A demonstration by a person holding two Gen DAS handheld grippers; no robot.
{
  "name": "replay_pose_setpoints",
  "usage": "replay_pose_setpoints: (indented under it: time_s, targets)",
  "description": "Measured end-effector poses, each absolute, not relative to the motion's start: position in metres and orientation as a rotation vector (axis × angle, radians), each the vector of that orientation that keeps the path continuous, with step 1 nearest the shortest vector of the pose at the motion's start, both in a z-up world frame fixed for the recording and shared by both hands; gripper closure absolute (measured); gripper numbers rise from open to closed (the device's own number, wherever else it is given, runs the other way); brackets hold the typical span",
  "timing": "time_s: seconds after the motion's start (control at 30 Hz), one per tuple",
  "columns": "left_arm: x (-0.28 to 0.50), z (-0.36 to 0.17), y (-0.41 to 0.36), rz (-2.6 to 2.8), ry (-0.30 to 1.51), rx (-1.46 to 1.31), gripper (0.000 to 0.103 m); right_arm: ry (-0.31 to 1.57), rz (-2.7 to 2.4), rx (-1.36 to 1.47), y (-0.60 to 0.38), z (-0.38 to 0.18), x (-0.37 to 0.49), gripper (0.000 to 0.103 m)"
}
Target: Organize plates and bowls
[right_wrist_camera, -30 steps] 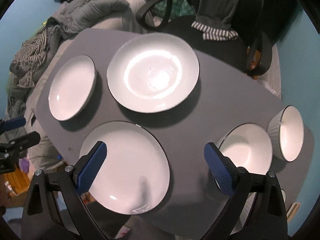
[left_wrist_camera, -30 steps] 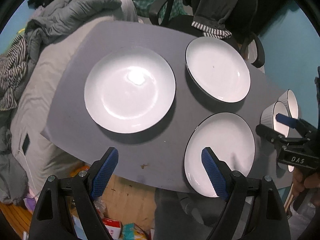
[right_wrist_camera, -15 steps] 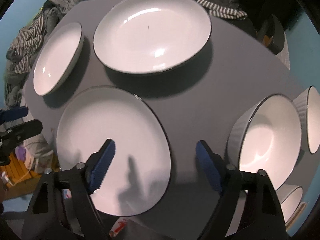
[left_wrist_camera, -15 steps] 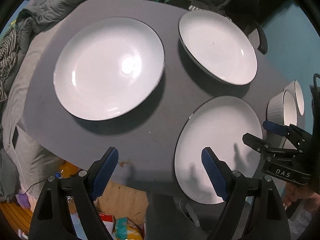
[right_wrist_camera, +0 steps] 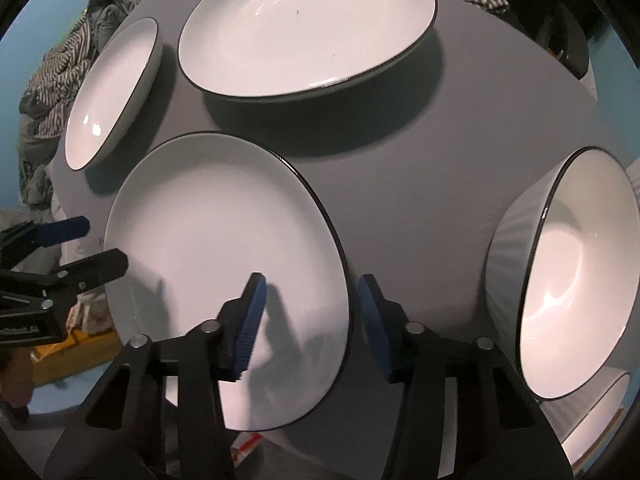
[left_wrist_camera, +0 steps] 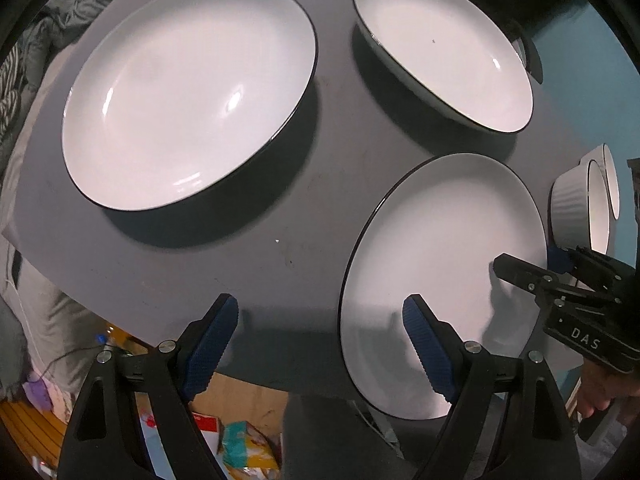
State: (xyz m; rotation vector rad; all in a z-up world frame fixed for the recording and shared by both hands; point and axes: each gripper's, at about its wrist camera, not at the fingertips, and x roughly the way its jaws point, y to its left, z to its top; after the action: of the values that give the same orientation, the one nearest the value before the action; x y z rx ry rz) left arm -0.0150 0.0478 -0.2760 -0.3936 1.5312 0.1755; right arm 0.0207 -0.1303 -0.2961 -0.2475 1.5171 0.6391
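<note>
Three white plates with dark rims lie on the grey table [left_wrist_camera: 312, 184]. The near plate [left_wrist_camera: 444, 280] [right_wrist_camera: 224, 280] sits at the front edge between both grippers. My left gripper [left_wrist_camera: 320, 344] [right_wrist_camera: 76, 248] points down over its left rim. Its jaws are wide and starting to close, one finger over the plate and one over the bare table. My right gripper [right_wrist_camera: 312, 320] [left_wrist_camera: 540, 264] straddles the right rim. Its jaws are closing, with gaps still between the pads and the rim. The large plate [left_wrist_camera: 188, 92] [right_wrist_camera: 108, 92] and the far plate [left_wrist_camera: 444, 48] [right_wrist_camera: 308, 28] lie behind.
A ribbed white bowl [right_wrist_camera: 568, 280] [left_wrist_camera: 576, 208] stands just right of the near plate, with another bowl [right_wrist_camera: 596, 420] in front of it and one behind [left_wrist_camera: 612, 188]. Clothes [right_wrist_camera: 52, 80] pile up at the left. Boxes [left_wrist_camera: 240, 448] lie on the floor below the front edge.
Both grippers have sunk towards the near plate, which now looms larger. The right jaws have narrowed from wide to straddling its right rim. The left jaws stay nearly as wide.
</note>
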Motion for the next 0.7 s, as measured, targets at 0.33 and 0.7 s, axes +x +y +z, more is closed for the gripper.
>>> replay_pose_setpoints:
  time_s: [0.33,0.7]
  targets:
    - [-0.018,-0.29,0.06,0.165,1.569,-0.504,0.057,1.547,0.646,-0.23,-0.14,-0.299,0.027,0.078]
    - [-0.018,-0.295,0.07,0.093,1.569,-0.566,0.084,1.629,0.652,-0.168,-0.147,-0.305,0.037,0.085]
